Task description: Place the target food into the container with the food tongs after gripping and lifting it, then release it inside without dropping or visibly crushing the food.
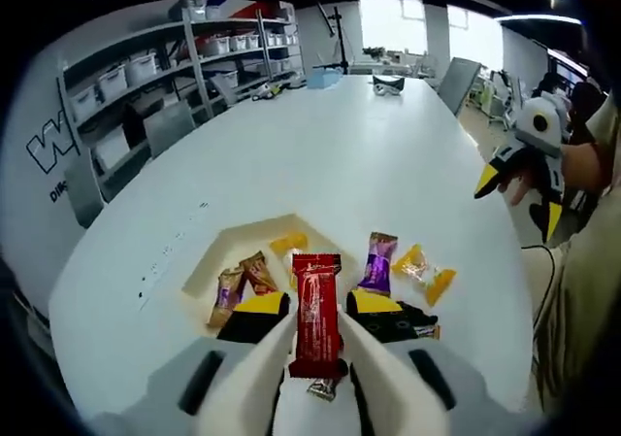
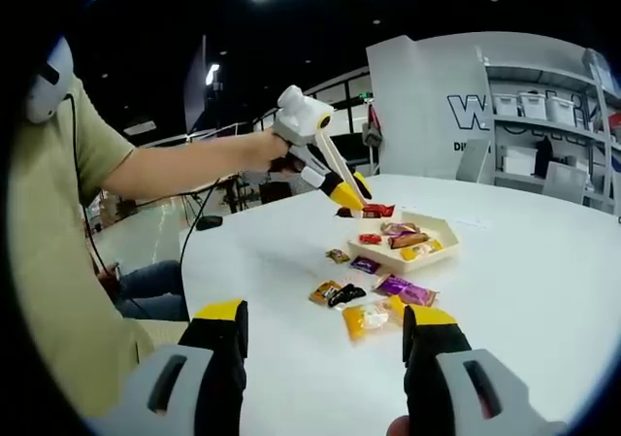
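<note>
Smooth white oval table (image 1: 340, 164), matte and bare across most of its top, in a bright workshop. Grey metal shelving (image 1: 194, 57) with white plastic bins against a white wall; ceiling strip lights overhead.

Near the table's edge, a shallow cream tray (image 2: 441, 224) with angled corners, holding several shiny foil-wrapped snacks. More wrapped snacks lying loose just beside it: a purple packet (image 1: 377, 262), flat and glossy, and crinkly yellow packets (image 1: 427, 273).

Left gripper (image 1: 315, 344), pale jaws with yellow-and-black tips, pinching a long red wrapped bar (image 1: 316, 312) upright between them, above the tray's near side; seen in the right gripper view hanging over the tray. Right gripper (image 2: 325, 344), black pads with yellow tips, spread wide, holding nothing, over the table near the loose snacks.
</note>
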